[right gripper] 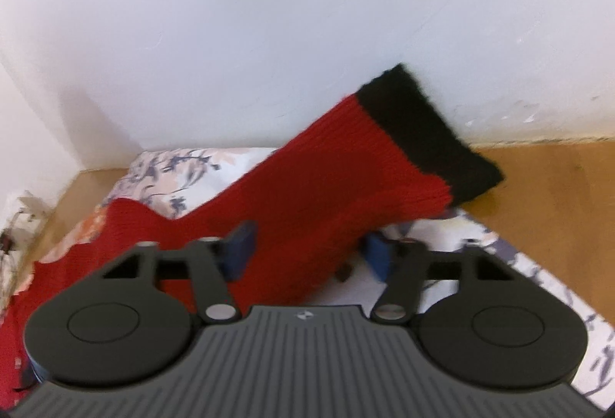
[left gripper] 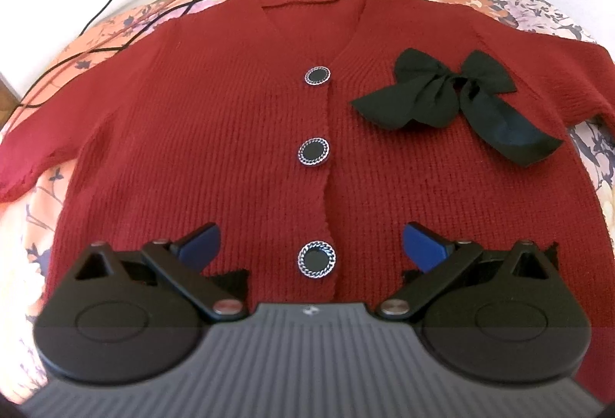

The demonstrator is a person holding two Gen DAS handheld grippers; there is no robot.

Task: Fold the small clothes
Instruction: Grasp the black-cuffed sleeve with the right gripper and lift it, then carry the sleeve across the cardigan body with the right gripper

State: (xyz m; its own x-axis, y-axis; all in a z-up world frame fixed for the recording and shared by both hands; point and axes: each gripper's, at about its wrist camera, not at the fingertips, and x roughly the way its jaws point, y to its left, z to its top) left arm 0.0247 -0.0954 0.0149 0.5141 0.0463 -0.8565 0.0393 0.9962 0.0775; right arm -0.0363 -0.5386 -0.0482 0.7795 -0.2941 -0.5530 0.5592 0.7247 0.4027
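Red cardigan [left gripper: 230,118] flat, right tool [right gripper: 307,249] perhaps gripping sleeve [right gripper: 326,179]

Floral bedsheet [left gripper: 538,14], red cardigan [left gripper: 230,110] spread flat

The left gripper [left gripper: 311,245] is held low and level, its two blue-padded fingers [left gripper: 201,245] spread wide apart and gripping nothing (the gap between them is plain to see). The right gripper [right gripper: 307,249] is tilted upward, its jaws also parted, with blue pads [right gripper: 240,249] on either side; red knit fabric lies in the gap, though whether the pads press it cannot be told from this blurred view.
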